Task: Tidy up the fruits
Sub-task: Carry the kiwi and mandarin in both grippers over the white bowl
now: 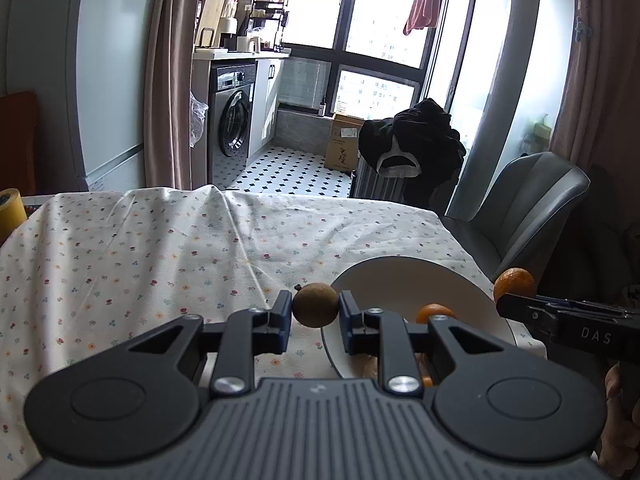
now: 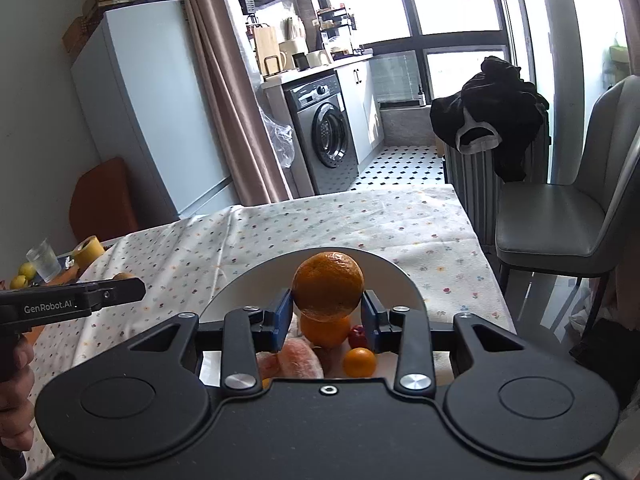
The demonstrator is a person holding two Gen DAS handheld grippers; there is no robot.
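Blue-padded fingers [image 1: 283,312] of the left gripper [image 1: 315,310] pinch a small brown round fruit [image 1: 315,305], perhaps a longan or passion fruit, holding it just beside the near-left rim of a white plate [image 1: 404,280] rather than over it. The right gripper [image 2: 327,312] has its own fingers [image 2: 282,318] clamped on a large orange [image 2: 328,283], carried above the plate's middle, directly over the fruit already gathered there: a second orange [image 2: 325,330], a smaller one [image 2: 359,361] toward the near edge, a pinkish, frosted-looking fruit [image 2: 300,358] and a small red one [image 2: 357,334].

Both pieces appear held off the surface, apparently for delivery to the plate, which serves as the collecting point; the right gripper looks nearer to a release, while the left seems to wait at the rim, probably to keep the two tools apart.

The plate sits on a floral tablecloth [image 1: 140,260] covering the tabletop, near its right edge. Well left of the plate, by the tabletop's far-left side, stand a roll of yellow tape [image 2: 89,251], a drinking glass [image 2: 43,261] and two yellow-green fruits [image 2: 23,275] not yet collected. A grey chair [image 2: 568,224] stands to the right of the plate, off the tabletop.
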